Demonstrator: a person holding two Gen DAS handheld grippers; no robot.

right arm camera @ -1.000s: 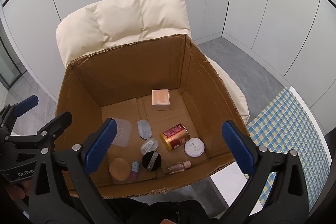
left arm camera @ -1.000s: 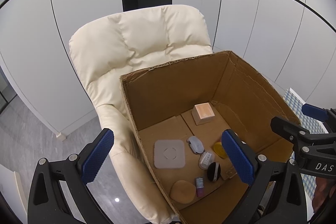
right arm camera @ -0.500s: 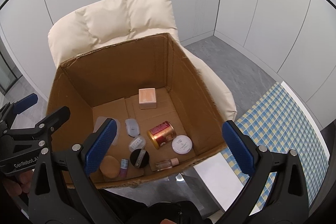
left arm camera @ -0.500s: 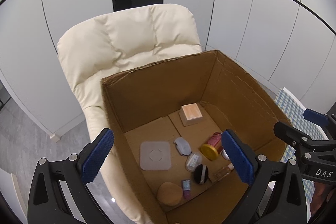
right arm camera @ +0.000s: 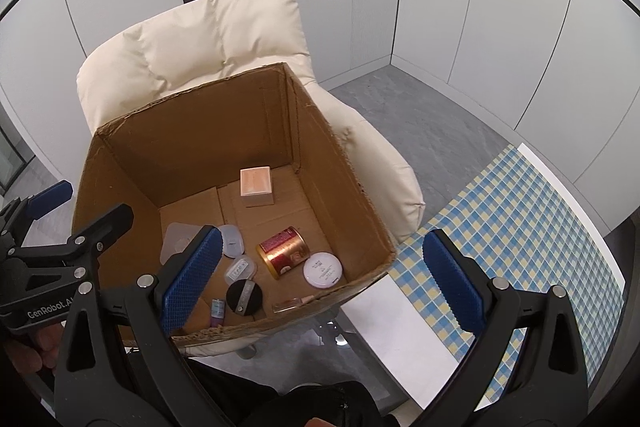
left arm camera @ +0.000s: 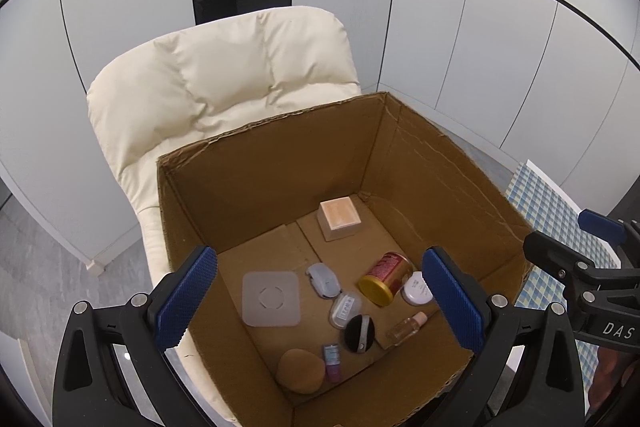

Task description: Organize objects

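From the left wrist view, the left gripper (left arm camera: 318, 301) hangs spread wide and empty above an open cardboard box (left arm camera: 448, 163) that sits on a cream padded chair (left arm camera: 224, 75). On the box floor a small square carton (left arm camera: 339, 219) stands near the far wall; a red and gold can (left arm camera: 386, 279) lies on its side toward the right wall, with a white round compact (left arm camera: 416, 294) just beside it. A grey square pad (left arm camera: 271, 299) lies toward the left wall, and a tan sponge (left arm camera: 301, 371) sits at the near edge. From the right wrist view, the right gripper (right arm camera: 320, 281) is likewise parted and holds nothing, poised over the box's near right corner, with a blue checked cloth (right arm camera: 516, 227) off to the right of the chair.
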